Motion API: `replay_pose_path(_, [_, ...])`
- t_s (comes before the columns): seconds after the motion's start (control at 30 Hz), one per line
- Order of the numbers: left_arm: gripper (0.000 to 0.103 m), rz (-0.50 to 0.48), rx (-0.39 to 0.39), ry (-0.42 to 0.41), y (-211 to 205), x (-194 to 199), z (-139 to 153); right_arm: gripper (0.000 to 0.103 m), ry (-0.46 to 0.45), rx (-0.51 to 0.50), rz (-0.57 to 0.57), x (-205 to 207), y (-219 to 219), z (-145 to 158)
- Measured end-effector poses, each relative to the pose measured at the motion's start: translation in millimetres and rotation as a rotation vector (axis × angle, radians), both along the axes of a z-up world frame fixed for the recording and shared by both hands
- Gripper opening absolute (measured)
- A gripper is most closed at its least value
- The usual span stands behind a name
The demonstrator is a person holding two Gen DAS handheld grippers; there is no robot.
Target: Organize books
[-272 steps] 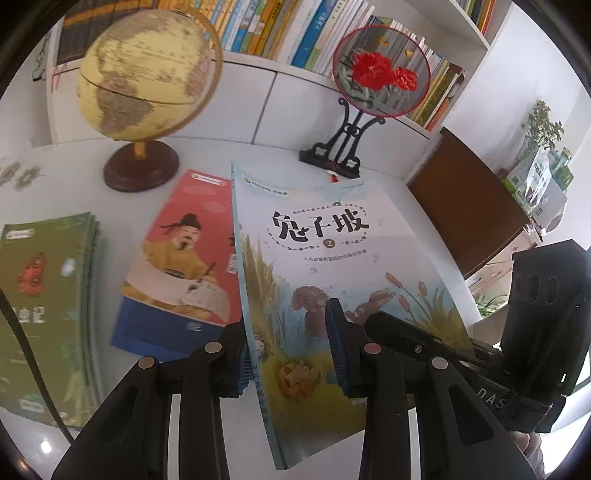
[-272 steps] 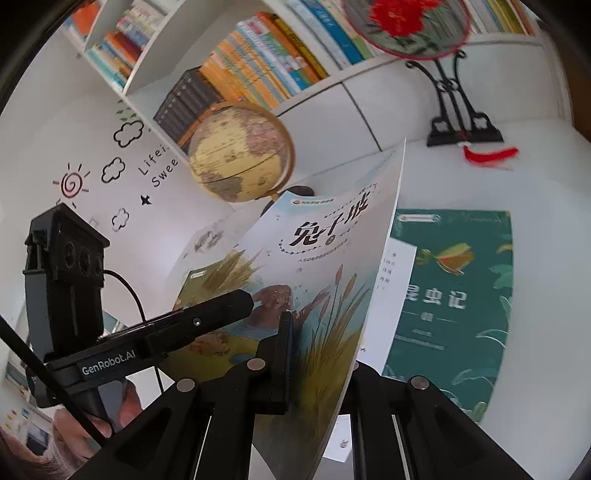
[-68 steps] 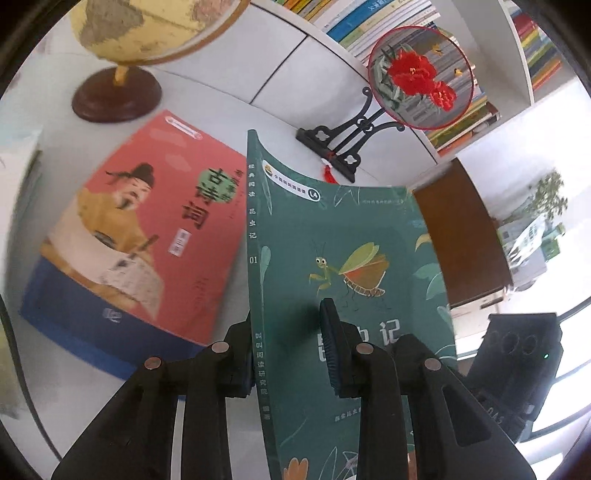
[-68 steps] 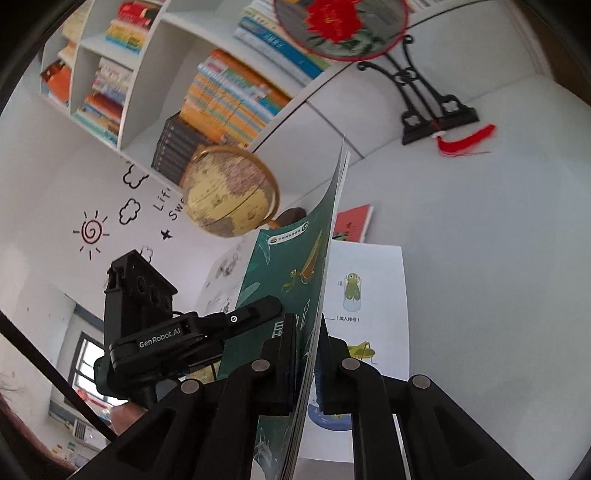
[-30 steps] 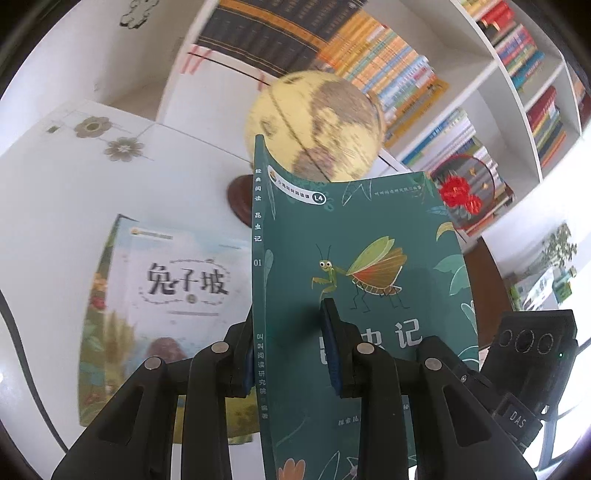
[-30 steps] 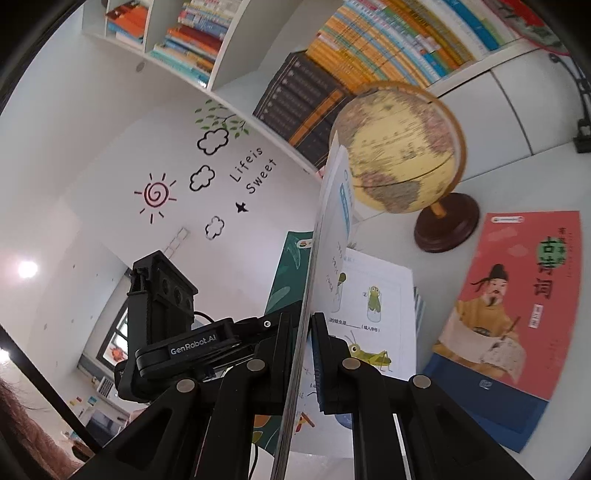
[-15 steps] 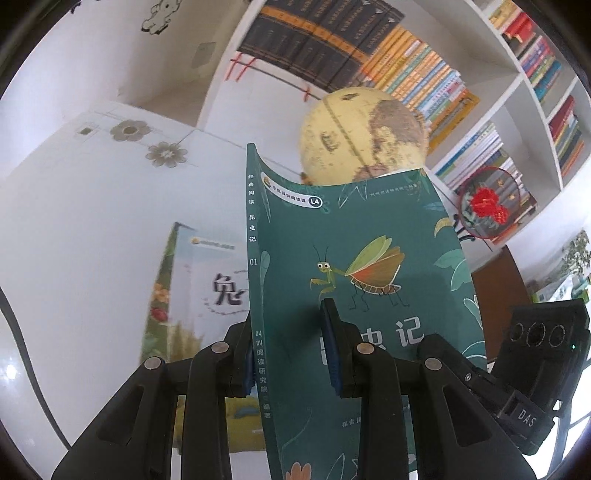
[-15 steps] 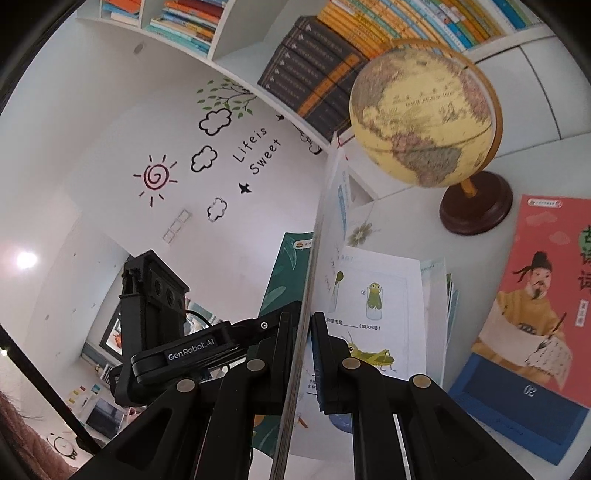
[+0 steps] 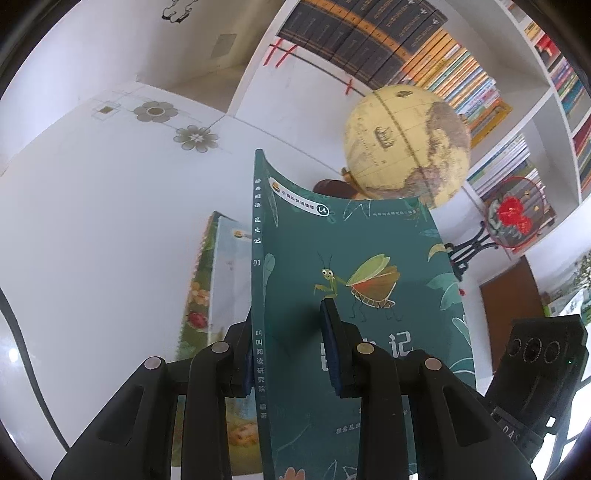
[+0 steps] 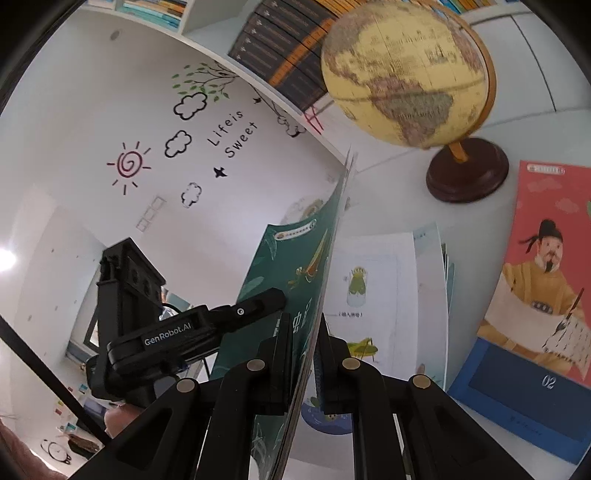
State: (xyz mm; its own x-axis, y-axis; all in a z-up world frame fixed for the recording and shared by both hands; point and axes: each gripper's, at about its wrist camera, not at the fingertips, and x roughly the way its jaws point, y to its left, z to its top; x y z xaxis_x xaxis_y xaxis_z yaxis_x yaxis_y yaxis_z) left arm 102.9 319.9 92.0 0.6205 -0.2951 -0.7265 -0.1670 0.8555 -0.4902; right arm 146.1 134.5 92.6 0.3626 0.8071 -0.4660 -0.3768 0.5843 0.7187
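Both grippers hold one dark green book with a mantis on its cover point(image 9: 369, 258). My left gripper point(image 9: 286, 328) is shut on its spine side. My right gripper point(image 10: 304, 339) is shut on its open edge, where the book shows nearly edge-on point(image 10: 295, 266). The book hangs tilted in the air above a stack of books point(image 9: 218, 280) lying on the white table point(image 9: 92, 240); the top of the stack is the rabbit-hill book, mostly hidden. In the right wrist view a white inner page with insect drawings point(image 10: 369, 295) shows behind the cover.
A globe on a dark wooden base point(image 9: 406, 144) stands behind the stack, and also shows in the right wrist view point(image 10: 406, 70). A red-and-blue poet book point(image 10: 535, 295) lies flat to the right. A round red-flower fan on a black stand point(image 9: 513, 218) and bookshelves point(image 9: 388, 33) are at the back.
The green book, held by both grippers, was lifted from the right side of the table and carried left; it now hangs over the stack by the globe, covering more of the rabbit-hill book.
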Motion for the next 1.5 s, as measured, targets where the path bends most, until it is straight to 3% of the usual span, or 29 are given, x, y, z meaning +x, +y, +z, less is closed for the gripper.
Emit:
replay_pose_path(0.33, [0.028, 0.010, 0.024, 0.039, 14, 7, -13, 0.010, 0.043, -0.007, -0.030, 6, 7, -15])
replay_pose_path(0.5, [0.029, 0.049, 0.105, 0.078, 20, 5, -20, 0.010, 0.045, -0.044, -0.050, 5, 12, -21])
replay_pose_path(0.63, [0.033, 0.063, 0.061, 0.080, 28, 1, -27, 0.010, 0.074, -0.081, -0.073, 4, 17, -29])
replay_pose_path(0.73, [0.033, 0.079, 0.049, 0.092, 30, -3, -27, 0.023, 0.140, -0.075, -0.106, 8, 14, -37])
replay_pose_path(0.8, [0.038, 0.080, 0.049, 0.088, 29, -7, -24, 0.061, 0.164, -0.084, -0.130, 8, 11, -40])
replay_pose_path(0.83, [0.038, 0.081, 0.055, 0.085, 29, -8, -23, 0.064, 0.173, -0.083, -0.136, 8, 10, -41])
replay_pose_path(1.1, [0.038, 0.080, 0.084, 0.106, 21, -13, -21, 0.065, 0.227, -0.024, -0.162, 4, -12, -46])
replay_pose_path(1.33, [0.038, 0.077, 0.084, 0.099, 8, -18, -16, 0.069, 0.224, -0.049, -0.239, -2, -42, -52])
replay_pose_path(1.5, [0.038, 0.065, 0.095, 0.102, -5, -15, -14, 0.069, 0.261, -0.046, -0.220, -3, -46, -63])
